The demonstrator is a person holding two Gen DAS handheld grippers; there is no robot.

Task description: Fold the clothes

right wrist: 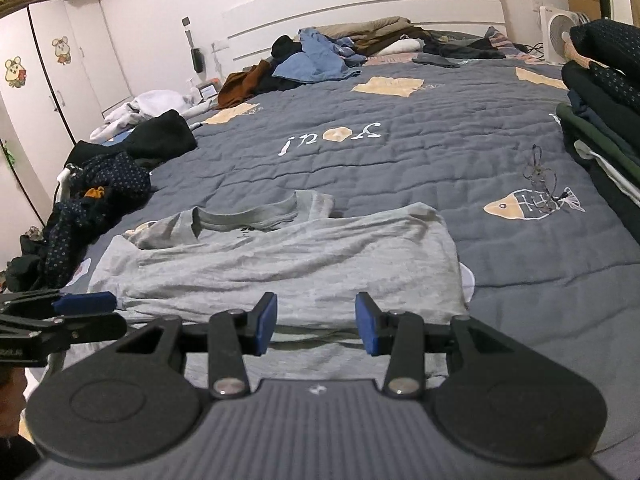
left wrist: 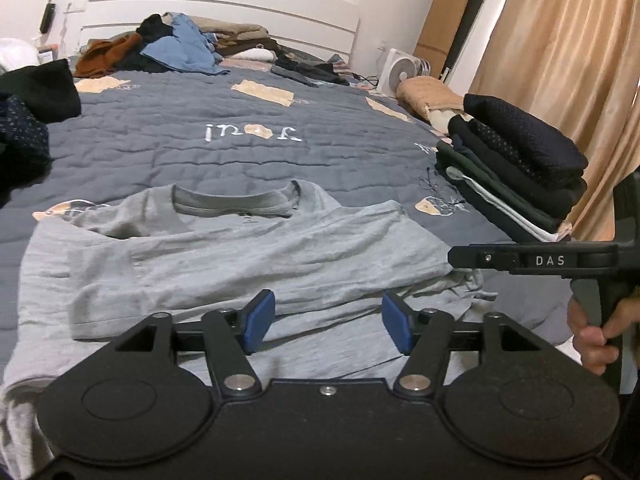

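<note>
A grey T-shirt (left wrist: 240, 256) lies partly folded on the near part of the bed's blue-grey quilt (left wrist: 192, 148), collar toward the headboard, its near hem bunched just ahead of my fingers. My left gripper (left wrist: 326, 322) hangs over that hem with its fingers (left wrist: 258, 318) apart and nothing between them; my right gripper (right wrist: 316, 324) hangs over the shirt's near edge with its fingers (right wrist: 266, 322) likewise apart and empty. Beyond the collar the quilt runs bare to a heap of unfolded clothes (left wrist: 176, 46) by the headboard. Right of the shirt, a stack of folded dark clothes (left wrist: 516, 168) sits at the bed's edge; left of it, dark clothes (right wrist: 100, 184) crowd the other edge.
</note>
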